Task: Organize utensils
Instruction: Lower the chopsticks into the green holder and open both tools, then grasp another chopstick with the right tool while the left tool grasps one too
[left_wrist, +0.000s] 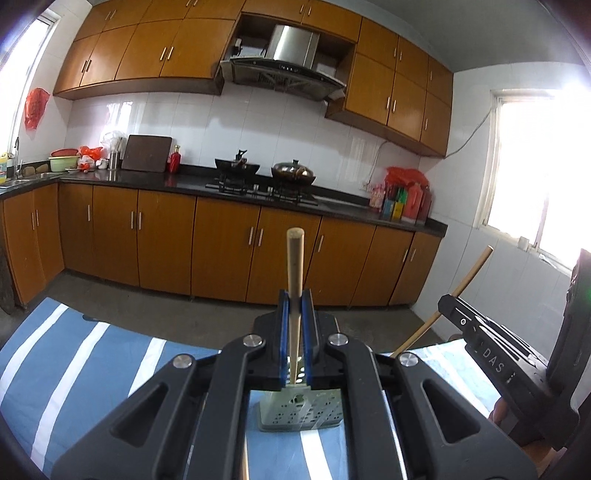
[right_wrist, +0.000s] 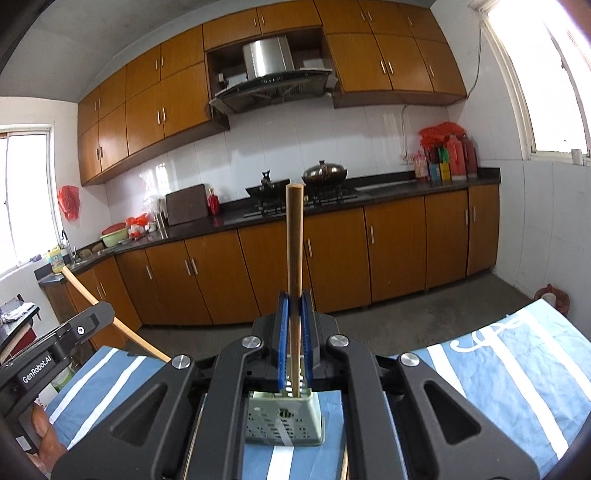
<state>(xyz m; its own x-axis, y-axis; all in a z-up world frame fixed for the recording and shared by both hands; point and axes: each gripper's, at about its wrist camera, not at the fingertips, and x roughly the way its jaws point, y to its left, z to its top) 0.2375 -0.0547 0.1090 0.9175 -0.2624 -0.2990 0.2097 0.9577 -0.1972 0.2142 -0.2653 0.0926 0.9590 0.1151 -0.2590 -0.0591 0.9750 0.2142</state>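
Observation:
My left gripper (left_wrist: 294, 299) is shut on a light wooden utensil handle (left_wrist: 294, 266) that stands upright, its lower end reaching into a grey-green perforated utensil holder (left_wrist: 299, 413) on the table. My right gripper (right_wrist: 294, 299) is shut on a darker wooden handle (right_wrist: 294, 240), also upright, its lower end inside the same holder (right_wrist: 284, 421). The right gripper and its handle (left_wrist: 461, 288) show at the right of the left wrist view. The left gripper and its handle (right_wrist: 110, 317) show at the left of the right wrist view. The utensil heads are hidden.
The table carries a blue cloth with white stripes (left_wrist: 74, 354). Beyond it lie a grey floor and brown base cabinets (left_wrist: 221, 243) under a black counter with woks (left_wrist: 293, 171). A red bag (right_wrist: 554, 295) sits on the floor at the right.

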